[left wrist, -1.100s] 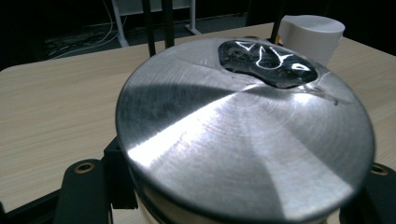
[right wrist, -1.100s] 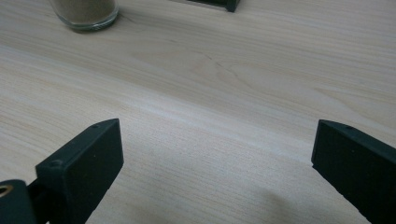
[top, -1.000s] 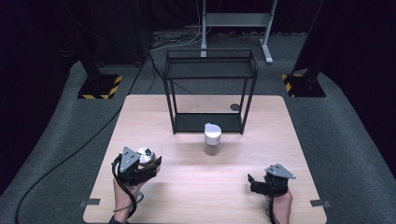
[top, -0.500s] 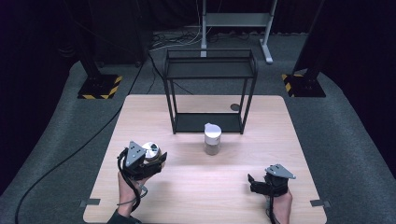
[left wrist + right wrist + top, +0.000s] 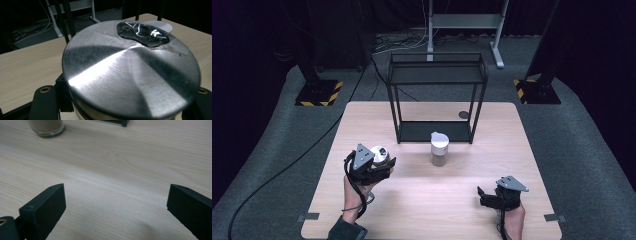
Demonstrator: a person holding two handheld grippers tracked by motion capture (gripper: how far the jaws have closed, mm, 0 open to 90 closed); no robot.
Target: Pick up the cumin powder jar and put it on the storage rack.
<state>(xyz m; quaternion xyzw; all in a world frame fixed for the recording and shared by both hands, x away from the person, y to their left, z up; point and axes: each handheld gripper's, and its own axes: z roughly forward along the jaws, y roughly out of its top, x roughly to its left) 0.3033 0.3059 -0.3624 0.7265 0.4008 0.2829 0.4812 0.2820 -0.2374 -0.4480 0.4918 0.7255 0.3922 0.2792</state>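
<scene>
1. A round metal can is gripped between the jaws of the left gripper, which is held above the bench to the left of the glass jar and slightly nearer the person.
2. In the left gripper view, the can's brushed steel end is seen close up, with a dark, shiny, irregular patch near its far edge; black jaw parts are seen at either side of the can's lower rim.
3. The glass jar, capped with a white lid and filled with a pale, sandy content, is stood upright on the bench just in front of the black wire rack, apart from both grippers.
4. The jar's base is seen at the top left of the right gripper view, well ahead of that gripper's jaws.
5. The right gripper is held low over the bench to the right of the jar and closer to the person; its jaws are spread wide, with nothing but bare wood between them.
6. A small dark disc is seen on the bench beyond the jar, just beside the rack's right rear leg.
7. The person's left hand and a dark sleeve are seen behind the left gripper at the bench's near edge.
</scene>
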